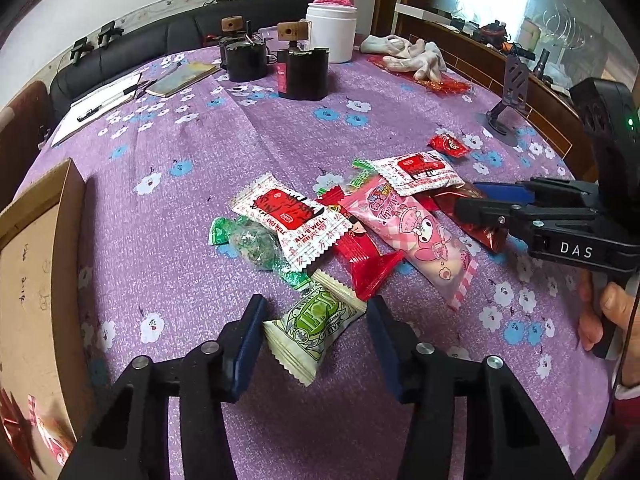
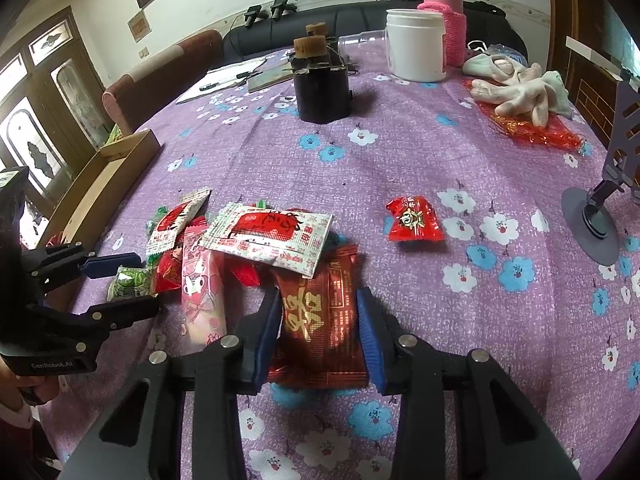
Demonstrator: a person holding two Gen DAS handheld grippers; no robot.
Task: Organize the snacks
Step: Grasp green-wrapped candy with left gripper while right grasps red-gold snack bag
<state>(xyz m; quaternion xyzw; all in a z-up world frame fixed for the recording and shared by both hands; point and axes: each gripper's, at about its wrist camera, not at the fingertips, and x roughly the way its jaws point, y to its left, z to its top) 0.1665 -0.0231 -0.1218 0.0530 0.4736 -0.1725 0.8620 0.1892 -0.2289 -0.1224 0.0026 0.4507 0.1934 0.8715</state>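
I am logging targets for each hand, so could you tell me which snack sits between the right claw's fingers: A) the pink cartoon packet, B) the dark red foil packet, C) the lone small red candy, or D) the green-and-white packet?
B: the dark red foil packet lies between the right claw's open fingers.

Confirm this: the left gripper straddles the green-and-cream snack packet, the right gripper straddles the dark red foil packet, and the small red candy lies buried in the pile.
One detail is wrong. The small red candy lies alone on the cloth, apart from the pile, as the right wrist view shows. The rest holds: the left gripper straddles the green-and-cream packet, and the right gripper straddles the dark red foil packet.
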